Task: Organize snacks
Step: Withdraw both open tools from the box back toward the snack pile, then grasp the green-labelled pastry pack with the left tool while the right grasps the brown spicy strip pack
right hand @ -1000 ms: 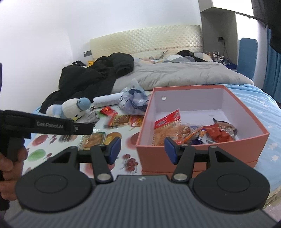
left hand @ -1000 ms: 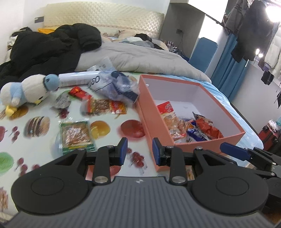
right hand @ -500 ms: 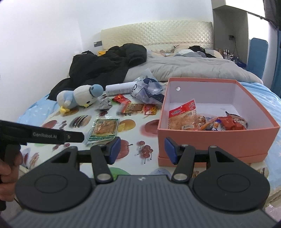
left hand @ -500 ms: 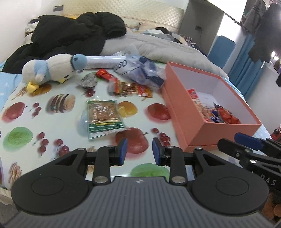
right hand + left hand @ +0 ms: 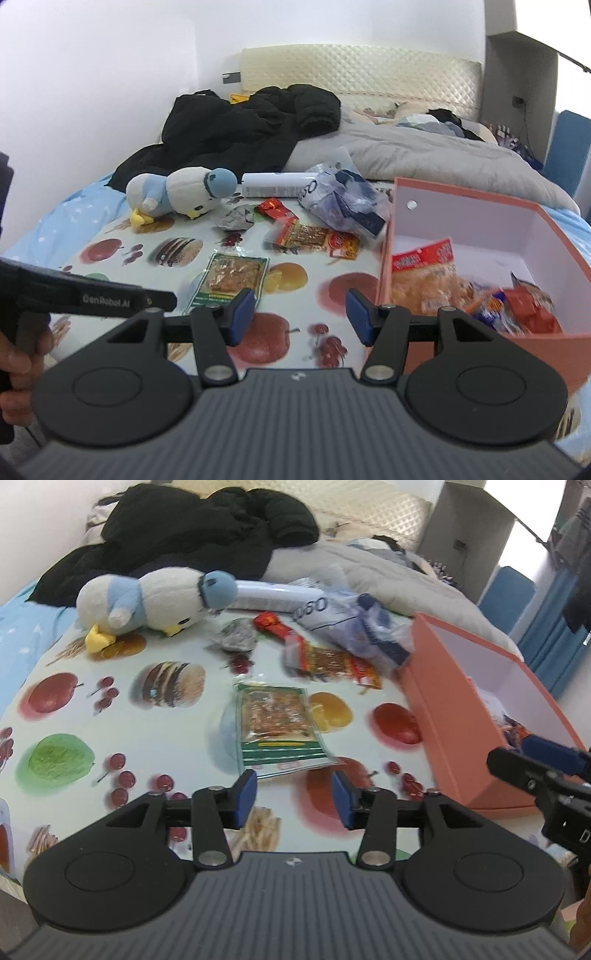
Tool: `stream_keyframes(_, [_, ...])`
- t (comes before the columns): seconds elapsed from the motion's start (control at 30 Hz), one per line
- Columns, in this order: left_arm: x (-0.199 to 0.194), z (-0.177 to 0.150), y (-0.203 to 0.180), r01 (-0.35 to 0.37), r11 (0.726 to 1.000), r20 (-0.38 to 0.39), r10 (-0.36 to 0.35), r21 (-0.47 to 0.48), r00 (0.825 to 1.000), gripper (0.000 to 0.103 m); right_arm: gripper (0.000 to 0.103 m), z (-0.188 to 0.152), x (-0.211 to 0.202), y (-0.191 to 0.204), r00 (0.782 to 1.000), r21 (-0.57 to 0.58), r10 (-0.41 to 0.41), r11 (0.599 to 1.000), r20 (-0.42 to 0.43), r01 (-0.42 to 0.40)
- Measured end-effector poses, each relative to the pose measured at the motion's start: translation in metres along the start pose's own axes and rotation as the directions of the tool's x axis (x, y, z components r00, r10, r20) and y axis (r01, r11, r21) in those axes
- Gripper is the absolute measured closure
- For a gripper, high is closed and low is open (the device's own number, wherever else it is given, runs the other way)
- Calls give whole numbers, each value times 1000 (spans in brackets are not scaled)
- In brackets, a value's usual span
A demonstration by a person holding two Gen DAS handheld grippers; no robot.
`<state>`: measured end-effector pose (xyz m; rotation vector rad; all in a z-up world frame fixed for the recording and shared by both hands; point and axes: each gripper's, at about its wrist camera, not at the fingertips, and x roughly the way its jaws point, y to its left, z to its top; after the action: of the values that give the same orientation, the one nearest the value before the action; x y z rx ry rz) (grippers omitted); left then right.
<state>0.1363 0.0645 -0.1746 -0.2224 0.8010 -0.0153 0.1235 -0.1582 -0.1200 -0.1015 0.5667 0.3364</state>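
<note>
On the bed, over the fruit-print cloth (image 5: 184, 738): both grippers hang above the loose snacks.
Box: the pink box (image 5: 480, 206) sits at 3 o'clock on the cloth and already holds several packets, among them a red-topped bag (image 5: 424, 273).
Toy: a plush bird (image 5: 147, 602) lies at 11 o'clock, not a snack, well apart from the box.
Blue bag: a crumpled blue-and-clear bag (image 5: 362, 627) lies at 1 o'clock, just beside the box's far corner.
Long red packet: the red-ended packet (image 5: 332, 662) lies just in front of the blue bag.
Green packet: the green-edged packet (image 5: 277, 727) lies flat at the centre, directly at 12 o'clock from the left gripper (image 5: 293, 799).
Change: compared with a second ago, the left view has swung from the box toward the loose snacks and come lower; the green packet now lines up with the gap between the fingers. My reading is that it is the next snack to go into the box.
Left fingers: the jaws have just been opening; they stand about half apart with nothing between them, and touch nothing.
Right fingers: the right gripper (image 5: 301, 315) is parted about half way too, empty, at the near left wall of the box.
</note>
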Motion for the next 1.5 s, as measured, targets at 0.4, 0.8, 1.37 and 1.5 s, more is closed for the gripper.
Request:
stream_keyframes(0.4, [64, 16, 43, 12, 994, -54, -18, -109, 998, 33, 47, 17, 79, 29, 997, -130, -43, 991, -63, 34])
stream_keyframes(0.8, [131, 36, 67, 65, 988, -67, -75, -142, 995, 38, 39, 49, 182, 17, 995, 2, 2, 1000, -96, -1])
stream_keyframes(1.37, [155, 43, 83, 87, 980, -49, -97, -180, 994, 96, 41, 49, 316, -1, 975, 92, -125, 985, -182, 143])
stream_keyframes(1.5, [153, 42, 82, 88, 979, -48, -99, -183, 994, 100, 46, 49, 320, 3, 972, 64, -123, 988, -202, 139])
